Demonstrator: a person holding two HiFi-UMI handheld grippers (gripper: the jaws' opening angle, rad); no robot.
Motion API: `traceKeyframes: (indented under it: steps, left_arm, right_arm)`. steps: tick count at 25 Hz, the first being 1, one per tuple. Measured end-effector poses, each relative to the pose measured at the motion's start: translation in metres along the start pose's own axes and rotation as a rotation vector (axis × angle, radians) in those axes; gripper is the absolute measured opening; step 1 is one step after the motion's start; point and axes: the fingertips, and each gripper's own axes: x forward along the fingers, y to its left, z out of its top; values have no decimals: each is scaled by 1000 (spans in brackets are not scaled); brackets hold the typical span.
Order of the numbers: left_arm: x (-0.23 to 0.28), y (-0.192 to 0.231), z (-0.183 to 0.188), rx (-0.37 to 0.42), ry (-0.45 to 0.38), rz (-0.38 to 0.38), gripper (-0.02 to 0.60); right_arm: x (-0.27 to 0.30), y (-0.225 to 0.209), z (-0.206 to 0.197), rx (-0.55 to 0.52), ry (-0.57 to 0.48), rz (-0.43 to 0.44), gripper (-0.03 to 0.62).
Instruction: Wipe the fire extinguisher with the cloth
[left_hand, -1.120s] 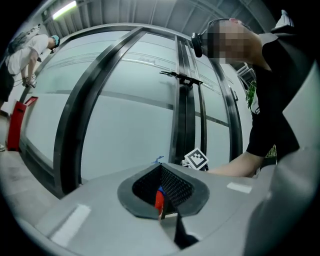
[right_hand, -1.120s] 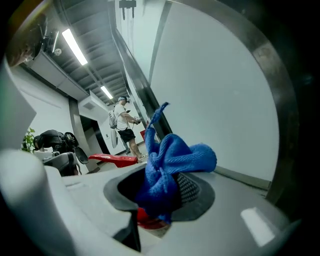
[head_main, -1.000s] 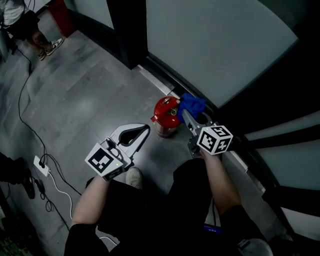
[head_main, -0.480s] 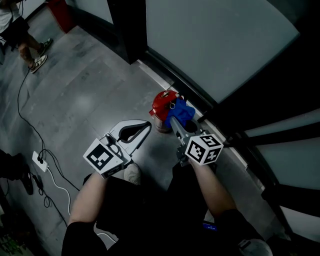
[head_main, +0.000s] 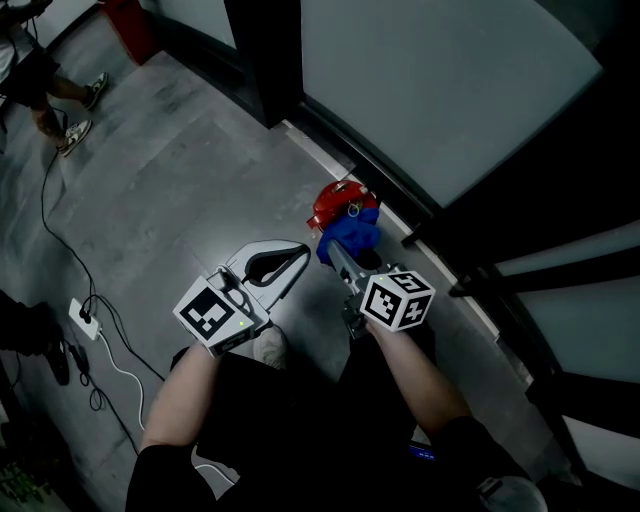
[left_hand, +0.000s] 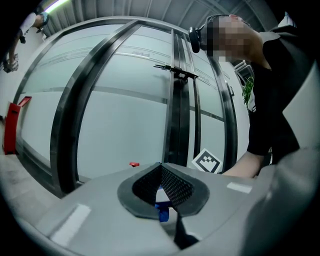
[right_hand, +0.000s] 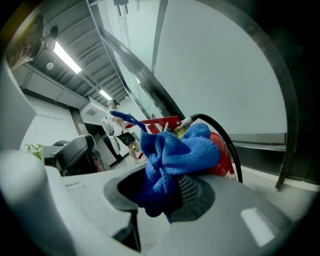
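The red fire extinguisher (head_main: 333, 203) stands on the grey floor (head_main: 170, 200), right at the foot of a glass wall (head_main: 430, 90) with dark frames. The right gripper (head_main: 338, 252) reaches in from the extinguisher's near side. Its fingers are clamped on a bunched blue cloth (head_main: 350, 233), which sits against the extinguisher's top and covers part of it. In the right gripper view the cloth hides much of the red body, and a black hose (right_hand: 227, 137) arches over just beside it.

The left gripper (head_main: 298, 254) hovers just left of the extinguisher and apart from it, fingers closed together on nothing.

Well to the left of the extinguisher a white power strip (head_main: 82, 328) lies on the floor. Far off to the extinguisher's upper left are a bystander's legs (head_main: 60, 105) and a red box (head_main: 130, 25). The wearer's shoe (head_main: 268, 348) shows on the near side of the extinguisher, under the left gripper.
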Motion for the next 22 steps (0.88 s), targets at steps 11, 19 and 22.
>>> traceKeyframes:
  steps: [11, 19, 22]
  left_arm:
    - [0, -4, 1, 13, 1, -15, 6]
    - [14, -11, 0, 17, -3, -64, 6]
    - [23, -14, 0, 34, -17, -95, 6]
  right_arm:
    - [19, 10, -32, -23, 117, 13, 135]
    - [-31, 8, -23, -157, 110, 22, 135]
    - [-51, -4, 2, -210, 53, -13, 135]
